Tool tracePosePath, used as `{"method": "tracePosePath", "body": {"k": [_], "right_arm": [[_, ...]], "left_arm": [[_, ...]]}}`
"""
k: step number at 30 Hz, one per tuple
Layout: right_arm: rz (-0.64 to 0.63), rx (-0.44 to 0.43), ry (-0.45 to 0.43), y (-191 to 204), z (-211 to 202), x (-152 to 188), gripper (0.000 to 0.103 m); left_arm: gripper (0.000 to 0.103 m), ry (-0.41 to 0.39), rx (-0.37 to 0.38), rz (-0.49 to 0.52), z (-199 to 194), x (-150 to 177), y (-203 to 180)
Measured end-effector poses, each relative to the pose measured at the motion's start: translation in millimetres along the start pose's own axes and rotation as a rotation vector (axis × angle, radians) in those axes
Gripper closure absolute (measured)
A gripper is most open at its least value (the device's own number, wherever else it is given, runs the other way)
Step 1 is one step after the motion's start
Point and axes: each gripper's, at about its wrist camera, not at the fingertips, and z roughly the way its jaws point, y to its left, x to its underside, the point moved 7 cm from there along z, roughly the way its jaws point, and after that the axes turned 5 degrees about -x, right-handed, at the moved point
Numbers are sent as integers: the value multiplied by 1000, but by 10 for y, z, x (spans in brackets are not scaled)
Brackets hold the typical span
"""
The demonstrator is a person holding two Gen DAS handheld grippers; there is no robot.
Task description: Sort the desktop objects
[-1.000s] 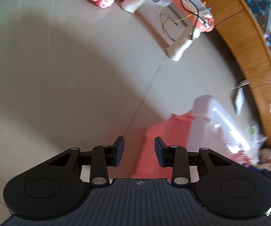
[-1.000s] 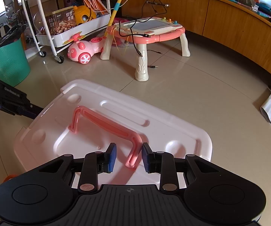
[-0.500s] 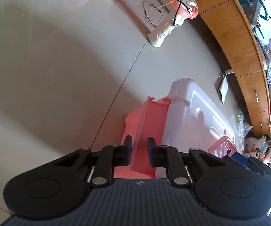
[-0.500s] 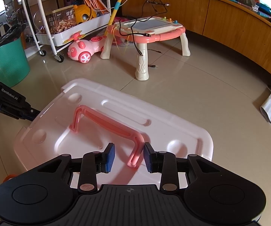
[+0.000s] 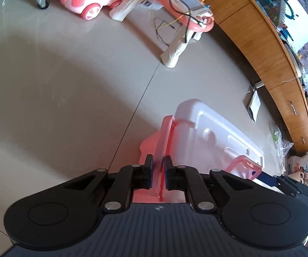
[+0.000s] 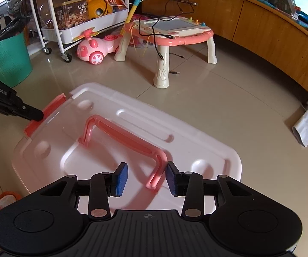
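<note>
A translucent white storage box lid with a pink carry handle fills the lower middle of the right wrist view; it also shows in the left wrist view. My left gripper is shut on the pink side latch at the box's end; that latch shows raised at the lid's left edge in the right wrist view, with my left gripper's tip on it. My right gripper is open, its jaws either side of the handle's near leg, not touching it.
A pink toddler drawing table with cables stands beyond the box. A pink ride-on toy, a white wheeled rack and a green bin stand at the back left. A curved wooden counter runs along the right. Paper lies on the floor.
My left gripper came in onto the pink latch and shut on it, and the latch now stands lifted. My right gripper opened wider around the handle's leg.
</note>
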Motion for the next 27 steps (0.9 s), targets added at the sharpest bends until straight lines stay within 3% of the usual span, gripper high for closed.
{"method": "tracePosePath", "body": {"k": [7, 11, 27], "right_arm": [[-11, 0, 6, 6, 3, 9, 63], [-19, -6, 9, 17, 10, 11, 58], [-29, -5, 10, 49, 33, 15, 48]], "left_arm": [[92, -9, 1, -2, -21, 5, -86], [92, -8, 39, -7, -13, -7, -178], [92, -21, -29, 55, -3, 0, -305]]}}
